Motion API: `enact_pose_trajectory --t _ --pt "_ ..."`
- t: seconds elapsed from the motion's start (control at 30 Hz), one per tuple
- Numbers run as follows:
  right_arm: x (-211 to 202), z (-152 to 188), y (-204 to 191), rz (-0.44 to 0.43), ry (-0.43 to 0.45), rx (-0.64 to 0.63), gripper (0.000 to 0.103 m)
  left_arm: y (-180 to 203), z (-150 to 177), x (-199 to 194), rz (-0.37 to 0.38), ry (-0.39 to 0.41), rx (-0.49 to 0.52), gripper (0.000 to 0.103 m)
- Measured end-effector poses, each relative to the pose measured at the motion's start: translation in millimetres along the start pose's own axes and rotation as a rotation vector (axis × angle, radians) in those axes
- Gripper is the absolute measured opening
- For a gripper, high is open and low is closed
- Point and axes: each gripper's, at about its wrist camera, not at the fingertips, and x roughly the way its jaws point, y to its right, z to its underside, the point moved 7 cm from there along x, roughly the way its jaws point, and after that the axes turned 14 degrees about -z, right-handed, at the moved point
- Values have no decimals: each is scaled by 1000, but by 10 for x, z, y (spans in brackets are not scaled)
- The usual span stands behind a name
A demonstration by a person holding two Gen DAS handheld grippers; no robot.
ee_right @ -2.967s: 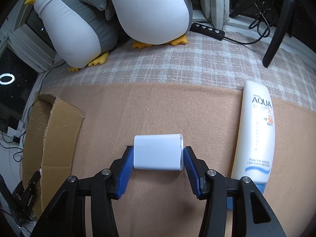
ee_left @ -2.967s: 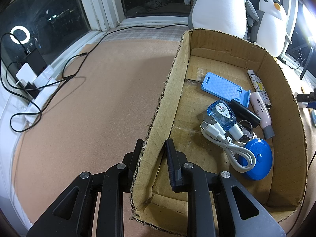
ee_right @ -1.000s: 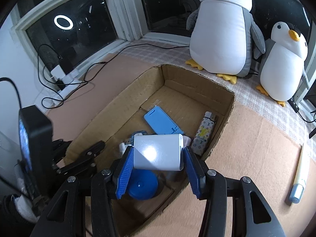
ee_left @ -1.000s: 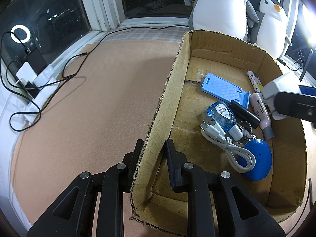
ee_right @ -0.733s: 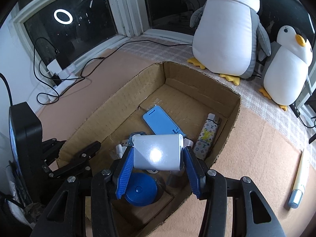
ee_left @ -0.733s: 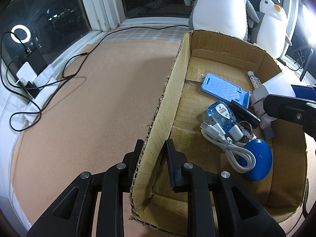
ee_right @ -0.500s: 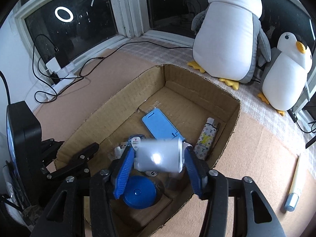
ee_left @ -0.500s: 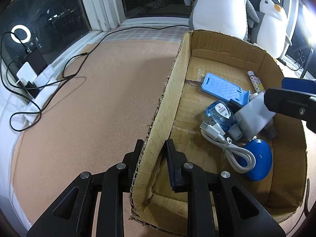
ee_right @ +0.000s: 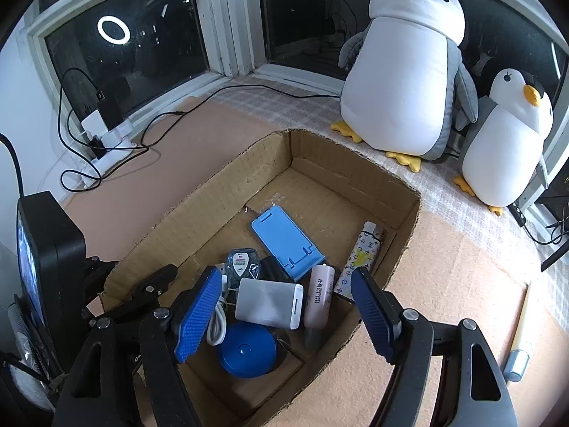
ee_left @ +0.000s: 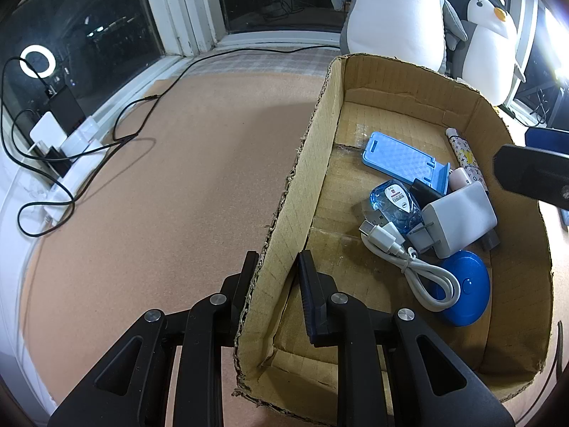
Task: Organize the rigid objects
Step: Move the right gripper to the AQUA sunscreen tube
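A white charger block (ee_left: 458,217) (ee_right: 269,302) lies in the cardboard box (ee_left: 313,149) (ee_right: 405,245), on top of a white cable (ee_left: 416,267), a blue disc (ee_left: 466,288) (ee_right: 248,354) and a clear blue case (ee_left: 394,201). A light blue phone stand (ee_left: 402,160) (ee_right: 284,240), a pink tube (ee_right: 319,295) and a patterned lighter (ee_right: 361,259) lie beside it. My left gripper (ee_left: 275,267) is shut on the box's left wall. My right gripper (ee_right: 284,304) is open and empty above the charger; one of its fingers (ee_left: 533,176) shows at the right in the left wrist view.
Two plush penguins (ee_right: 405,67) (ee_right: 505,142) stand behind the box. Cables and a power strip (ee_left: 67,142) lie at the left by the window. A sunscreen tube (ee_right: 519,341) lies on the brown mat at the right.
My right gripper carried the white charger over the box, opened, and the charger dropped onto the pile inside. The left gripper has not moved.
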Motion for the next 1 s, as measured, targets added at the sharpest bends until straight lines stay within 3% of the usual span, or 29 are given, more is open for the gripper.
enact_pose_trajectory --t 0.53,1.0 --pt "-462 193 295 77 70 69 71 -16 -26 17 -6 1 3 20" --pt "-854 558 773 197 97 146 71 5 -14 8 -13 3 8 20"
